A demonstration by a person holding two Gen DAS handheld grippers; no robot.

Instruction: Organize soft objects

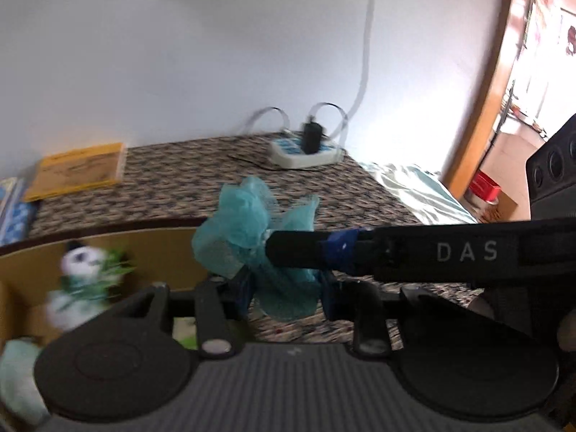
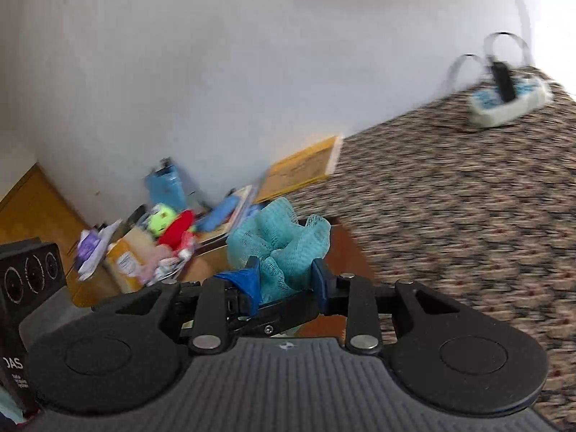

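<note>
The left gripper (image 1: 288,288) is closed on a teal mesh sponge (image 1: 252,223), with its blue fingers (image 1: 244,293) pressing the lower folds from both sides, and the right gripper (image 2: 286,277) clamps the same sponge (image 2: 277,241) from the other side; in the left view one of its black fingers (image 1: 298,248) lies across the netting. The sponge is therefore in the air between the two grippers, above the patterned surface (image 1: 180,180) and just beside the edge of a cardboard box (image 1: 151,248). I think two grips are used because the netting is loose and light, so one pinch can catch only a few folds. Inside the box a white and green plush toy (image 1: 84,280) lies already, so the box seems to be the place for soft things, and the sponge is probably meant to go there next. The yellow book (image 1: 79,171) and the power strip (image 1: 302,151) stay near the wall, well apart. Both views are blurred, so small details are uncertain.
</note>
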